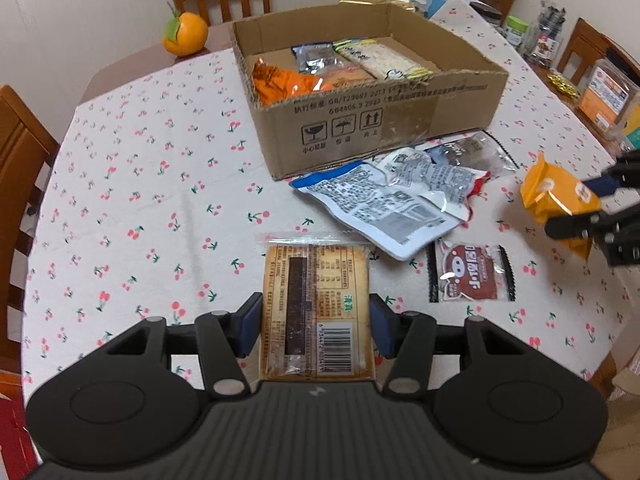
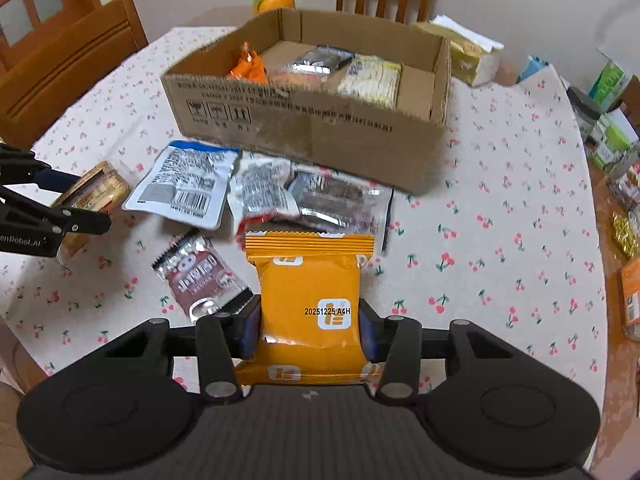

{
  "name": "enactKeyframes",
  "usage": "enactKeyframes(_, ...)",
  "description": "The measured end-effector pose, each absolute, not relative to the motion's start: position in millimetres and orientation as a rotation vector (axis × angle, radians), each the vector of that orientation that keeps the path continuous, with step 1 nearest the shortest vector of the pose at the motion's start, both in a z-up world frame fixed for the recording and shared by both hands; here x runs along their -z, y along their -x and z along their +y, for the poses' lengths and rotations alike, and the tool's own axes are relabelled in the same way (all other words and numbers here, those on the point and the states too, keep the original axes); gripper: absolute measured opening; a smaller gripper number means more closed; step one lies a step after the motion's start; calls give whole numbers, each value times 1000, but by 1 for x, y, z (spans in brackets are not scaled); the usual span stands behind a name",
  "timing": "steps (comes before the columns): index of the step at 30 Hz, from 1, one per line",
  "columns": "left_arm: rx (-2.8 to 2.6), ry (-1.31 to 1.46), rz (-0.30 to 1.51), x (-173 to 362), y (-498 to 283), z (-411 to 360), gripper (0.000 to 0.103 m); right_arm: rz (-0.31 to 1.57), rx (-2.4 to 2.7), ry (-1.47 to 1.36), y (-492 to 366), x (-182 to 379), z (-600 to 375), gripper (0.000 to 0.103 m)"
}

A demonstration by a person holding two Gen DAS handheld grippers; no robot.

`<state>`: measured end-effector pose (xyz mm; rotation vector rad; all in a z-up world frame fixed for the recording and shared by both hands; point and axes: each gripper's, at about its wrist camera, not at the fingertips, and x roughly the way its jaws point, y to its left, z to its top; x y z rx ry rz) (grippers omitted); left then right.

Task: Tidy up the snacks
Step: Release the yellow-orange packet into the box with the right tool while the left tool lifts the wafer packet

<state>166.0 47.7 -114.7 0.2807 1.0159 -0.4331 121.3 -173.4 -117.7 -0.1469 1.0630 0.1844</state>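
My left gripper (image 1: 315, 326) is shut on a tan biscuit packet (image 1: 316, 280) with a barcode, held above the tablecloth; the packet also shows in the right wrist view (image 2: 94, 192). My right gripper (image 2: 309, 326) is shut on an orange snack packet (image 2: 310, 280), seen in the left wrist view (image 1: 560, 200) at the right. A cardboard box (image 1: 360, 120) (image 2: 312, 132) at the back holds an orange bag, a silver packet and a pale cracker pack. In front of it lie a white-blue pouch (image 2: 184, 184), a second white pouch (image 2: 260, 192), a dark clear packet (image 2: 340, 204) and a small brown packet (image 2: 196, 276).
An orange fruit (image 1: 185, 34) sits at the table's far left. Wooden chairs (image 2: 72, 60) ring the table. Jars, boxes and a gold tissue pack (image 2: 468, 56) crowd the right edge. The cherry-print tablecloth (image 2: 500, 220) covers the table.
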Motion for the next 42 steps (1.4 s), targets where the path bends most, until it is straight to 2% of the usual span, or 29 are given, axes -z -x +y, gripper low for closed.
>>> enactKeyframes(17, 513, -289, 991, 73, -144, 58, 54, 896, -264, 244, -166, 50, -167, 52)
enactKeyframes(28, 484, -250, 949, 46, -157, 61, 54, 837, -278, 260, -235, 41, -169, 52)
enactKeyframes(38, 458, -207, 895, 28, -187, 51, 54, 868, -285, 203, -284, 59, -168, 53)
enactKeyframes(40, 463, -202, 884, 25, -193, 47, 54, 867, -285, 171, -285, 61, -168, 63)
enactKeyframes(42, 468, -200, 873, 22, -201, 42, 54, 854, -293, 140, -283, 61, -168, 86)
